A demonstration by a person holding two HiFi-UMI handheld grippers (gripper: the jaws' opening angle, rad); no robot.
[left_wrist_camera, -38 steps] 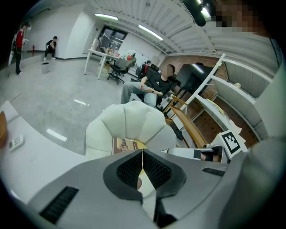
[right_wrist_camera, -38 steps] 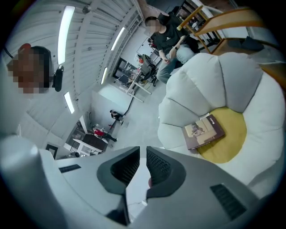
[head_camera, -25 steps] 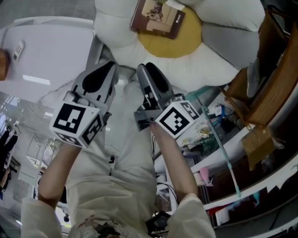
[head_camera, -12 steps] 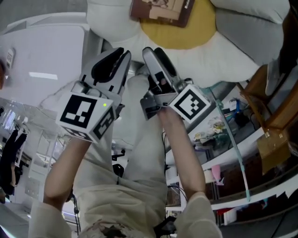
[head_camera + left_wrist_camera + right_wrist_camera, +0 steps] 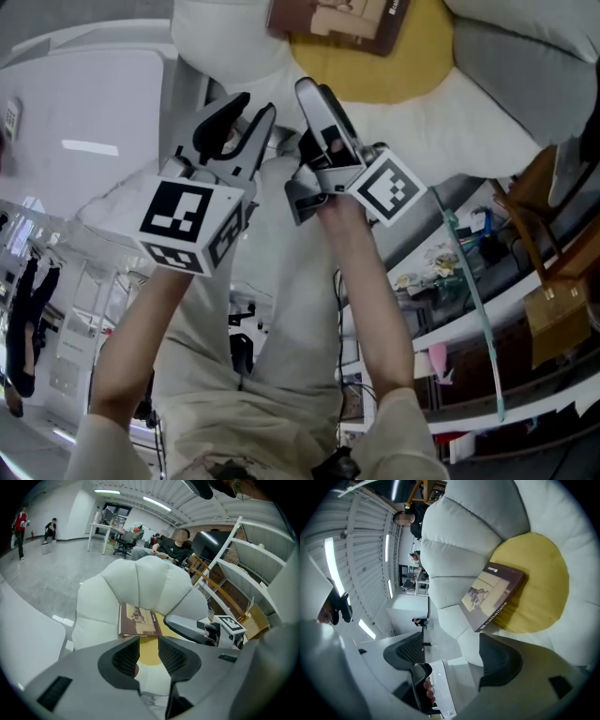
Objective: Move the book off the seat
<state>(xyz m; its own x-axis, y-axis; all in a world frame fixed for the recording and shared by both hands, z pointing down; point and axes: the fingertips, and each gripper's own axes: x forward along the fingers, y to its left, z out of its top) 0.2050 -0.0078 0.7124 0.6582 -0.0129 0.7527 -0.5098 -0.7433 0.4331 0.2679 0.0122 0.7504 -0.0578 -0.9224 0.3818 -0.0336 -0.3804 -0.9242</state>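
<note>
The big white flower seat has a yellow middle. It is at 12 o'clock in the head view. The book lies flat on it, partly on the yellow and partly on a white petal. The top edge of the picture cuts part of it off. Nothing touches the book yet.

The left gripper and the right gripper are side by side, just below the seat. They are nearer to the book than a second ago, and it is at 12 o'clock from them.

Both sets of jaws have just been opening. The left jaws are a little apart and the right jaws are wide apart. Neither gripper holds anything. I think the hands are getting ready to grab the book.
</note>
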